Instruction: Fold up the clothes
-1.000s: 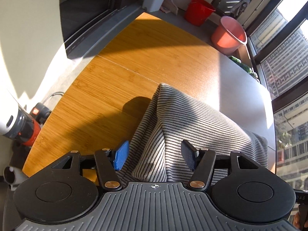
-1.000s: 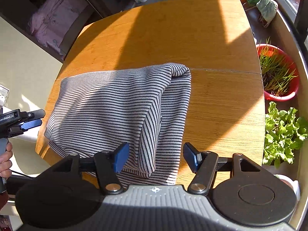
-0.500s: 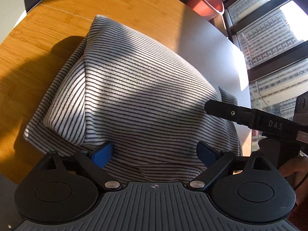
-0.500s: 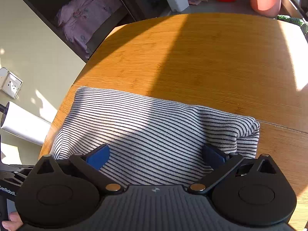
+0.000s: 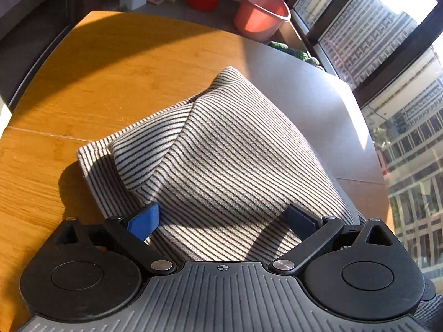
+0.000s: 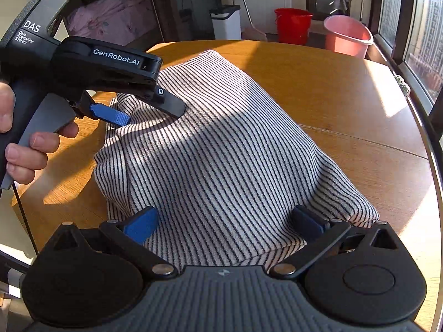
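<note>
Garment folded on the bench, both hand-held grippers spread wide

Garment (image 5: 232,149), striped in grey and dark lines, lies folded in a thick bundle on the wooden bench (image 5: 83,83), half in sunlight and half in shadow. In the left wrist view a folded flap rests on top at the left side. The left hand-held gripper (image 5: 221,221) sits low over the near edge of the cloth with its fingers wide apart, pinching nothing. The right hand-held gripper (image 6: 224,222) is likewise spread wide over its near edge of the cloth, gripping nothing. In the right wrist view the left tool is held by a hand (image 6: 19,138), and its blue pad (image 6: 110,114) points at the far left corner of the cloth. Beyond the bench stand a red bucket (image 6: 293,25) and a pink bucket (image 6: 347,37) by the windows.
</note>
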Available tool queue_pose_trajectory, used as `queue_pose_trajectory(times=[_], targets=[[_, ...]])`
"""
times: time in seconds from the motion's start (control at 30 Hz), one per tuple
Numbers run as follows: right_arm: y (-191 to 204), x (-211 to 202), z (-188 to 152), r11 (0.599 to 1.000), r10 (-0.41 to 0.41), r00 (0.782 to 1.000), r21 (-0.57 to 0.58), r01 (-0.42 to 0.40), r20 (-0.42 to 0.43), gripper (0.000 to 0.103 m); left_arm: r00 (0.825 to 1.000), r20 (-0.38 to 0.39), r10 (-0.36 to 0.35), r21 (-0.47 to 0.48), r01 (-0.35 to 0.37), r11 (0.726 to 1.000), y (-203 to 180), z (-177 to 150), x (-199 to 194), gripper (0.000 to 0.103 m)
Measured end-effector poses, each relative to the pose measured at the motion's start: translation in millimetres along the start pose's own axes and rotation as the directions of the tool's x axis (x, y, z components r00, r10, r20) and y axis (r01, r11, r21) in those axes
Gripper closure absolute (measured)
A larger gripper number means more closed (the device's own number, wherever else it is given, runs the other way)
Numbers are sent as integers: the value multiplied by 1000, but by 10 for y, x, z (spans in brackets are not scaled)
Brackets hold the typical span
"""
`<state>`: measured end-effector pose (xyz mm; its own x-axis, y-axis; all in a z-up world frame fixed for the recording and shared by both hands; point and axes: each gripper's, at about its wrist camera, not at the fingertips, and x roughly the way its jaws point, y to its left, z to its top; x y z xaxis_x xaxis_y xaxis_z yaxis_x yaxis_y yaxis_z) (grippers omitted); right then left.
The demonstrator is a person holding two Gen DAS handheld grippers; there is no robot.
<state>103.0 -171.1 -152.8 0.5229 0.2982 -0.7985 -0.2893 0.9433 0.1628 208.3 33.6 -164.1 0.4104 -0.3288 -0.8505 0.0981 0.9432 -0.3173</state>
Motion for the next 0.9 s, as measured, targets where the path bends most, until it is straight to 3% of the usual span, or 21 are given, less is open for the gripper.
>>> queue_pose_trajectory(times=[0.13, 0.27, 0.33, 0.37, 0.47, 0.53, 0.6, 0.67, 0.83, 0.9], targets=[[278, 18, -85, 993, -106, 994, -43, 105, -4, 0, 1000, -21, 22, 45, -21, 999, -60, -10, 25, 0], [234, -73, 147, 994, -47, 996, -100, 38, -82, 0, 999, -33, 39, 70, -37, 997, -39, -28, 31, 0], [125, -320, 251, 997, -52, 997, -53, 54, 49, 0, 998, -39, 48, 83, -45, 996, -28, -37, 34, 0], [74, -396, 285, 995, -91, 990, -29, 94, 103, 0, 998, -42, 52, 89, -48, 995, -22, -42, 36, 0], [-111, -328, 404, 962, -274, 955, 27, 273, 110, 0, 998, -49, 37, 92, -33, 995, 5, -28, 42, 0], [-201, -67, 406, 935, -355, 935, 31, 354, 9, 0, 998, -52, 29, 99, -24, 995, 18, -27, 38, 0], [-190, 135, 302, 924, -379, 923, 31, 381, -71, 0, 998, -55, 21, 107, -15, 994, 32, -26, 32, 0], [-52, 132, 204, 903, -430, 903, -4, 430, -16, 0, 998, -58, 14, 115, -7, 993, 47, -25, 27, 0], [406, 201, 77, 791, -576, 810, -175, 586, 110, 0, 998, -56, 27, 165, -17, 986, 16, 154, 143, 0], [452, 211, 78, 792, -586, 805, -141, 594, 94, 0, 998, -57, 31, 196, -20, 980, -13, 276, 228, 0]])
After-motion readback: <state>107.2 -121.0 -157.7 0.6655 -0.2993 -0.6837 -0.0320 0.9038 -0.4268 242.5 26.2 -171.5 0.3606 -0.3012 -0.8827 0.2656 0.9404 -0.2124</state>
